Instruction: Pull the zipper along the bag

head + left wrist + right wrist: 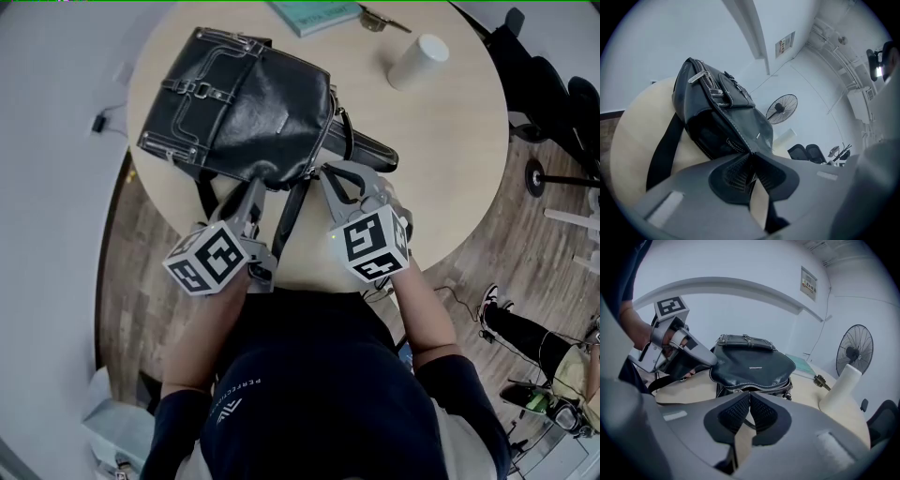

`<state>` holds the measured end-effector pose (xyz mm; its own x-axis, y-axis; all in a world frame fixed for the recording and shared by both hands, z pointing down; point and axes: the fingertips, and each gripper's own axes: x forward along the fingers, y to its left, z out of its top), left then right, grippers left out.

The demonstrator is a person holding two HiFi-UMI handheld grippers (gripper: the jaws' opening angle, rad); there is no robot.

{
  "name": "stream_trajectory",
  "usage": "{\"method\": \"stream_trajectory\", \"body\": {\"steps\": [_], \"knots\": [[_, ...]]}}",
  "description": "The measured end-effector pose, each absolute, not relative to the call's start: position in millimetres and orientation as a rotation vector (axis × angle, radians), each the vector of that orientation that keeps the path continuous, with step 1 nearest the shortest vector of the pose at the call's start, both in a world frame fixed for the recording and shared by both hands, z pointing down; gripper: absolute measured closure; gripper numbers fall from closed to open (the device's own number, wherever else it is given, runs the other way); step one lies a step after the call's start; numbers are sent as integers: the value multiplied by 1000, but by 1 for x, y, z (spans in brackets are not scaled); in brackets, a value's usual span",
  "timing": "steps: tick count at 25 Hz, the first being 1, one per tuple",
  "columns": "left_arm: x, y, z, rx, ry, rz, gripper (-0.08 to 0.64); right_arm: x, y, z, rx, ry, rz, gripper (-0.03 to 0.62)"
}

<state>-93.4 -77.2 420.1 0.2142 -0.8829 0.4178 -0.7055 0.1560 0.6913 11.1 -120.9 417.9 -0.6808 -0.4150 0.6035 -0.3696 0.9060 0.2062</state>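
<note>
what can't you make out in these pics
- What the right hand-held gripper pinches: right gripper view, its pads cover it; head view, its body blocks it.
- The book: head view, top edge cuts it off.
- The wall sign's print: both gripper views, too small.

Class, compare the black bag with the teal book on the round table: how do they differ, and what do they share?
The black bag is bulky and glossy; the teal book is thin and flat. The black bag lies toward the near edge, the teal book at the far edge. Both rest on the round table.
</note>
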Motion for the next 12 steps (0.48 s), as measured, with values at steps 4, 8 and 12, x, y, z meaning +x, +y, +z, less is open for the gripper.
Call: {"method": "stream_trajectory", "body": {"steps": [4, 8, 12], "knots": [[-94, -77, 420, 1593, -1540, -237, 508, 19, -142, 417, 646, -2338, -163, 591], [-99, -74, 423, 1607, -1550, -204, 512, 70, -205, 408, 838, -2274, -132, 591], [-99, -75, 424, 1609, -1550, -192, 511, 69, -205, 390, 722, -2367, -138, 589]]}}
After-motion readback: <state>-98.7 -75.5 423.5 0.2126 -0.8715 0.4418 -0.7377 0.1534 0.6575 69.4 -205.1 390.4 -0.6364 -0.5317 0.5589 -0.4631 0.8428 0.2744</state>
